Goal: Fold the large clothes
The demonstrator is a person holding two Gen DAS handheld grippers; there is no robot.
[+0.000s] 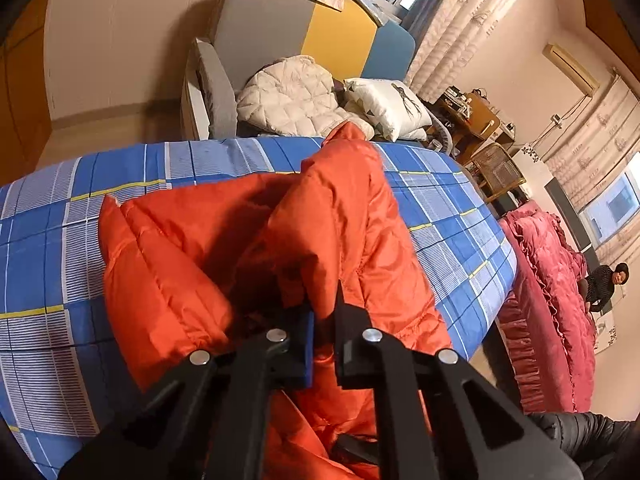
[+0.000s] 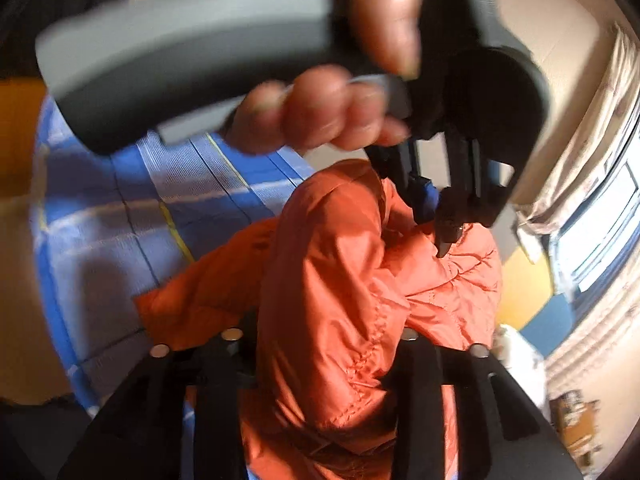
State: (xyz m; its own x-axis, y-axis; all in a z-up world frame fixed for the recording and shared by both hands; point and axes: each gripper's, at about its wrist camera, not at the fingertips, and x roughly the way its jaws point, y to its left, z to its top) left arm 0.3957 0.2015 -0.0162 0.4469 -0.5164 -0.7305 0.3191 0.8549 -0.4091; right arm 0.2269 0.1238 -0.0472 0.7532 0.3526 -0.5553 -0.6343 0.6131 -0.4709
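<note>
Two hand-held grippers | left (image 1: 322, 320): clamped on orange jacket (image 1: 224, 236) | right (image 2: 324, 340): jaws apart, jacket fold between

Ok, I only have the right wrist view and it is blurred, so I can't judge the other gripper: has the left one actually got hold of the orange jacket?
Observer: Yes. In the left wrist view the left gripper is shut on a raised fold of the orange jacket.
Operator: How does the rest of the jacket lie?
Observer: It is bunched in puffy folds on the blue checked sheet, with one part running up toward the sheet's far edge.
Operator: Any other clothes around?
Observer: A white quilted jacket lies on the sofa beyond that far edge.
</note>
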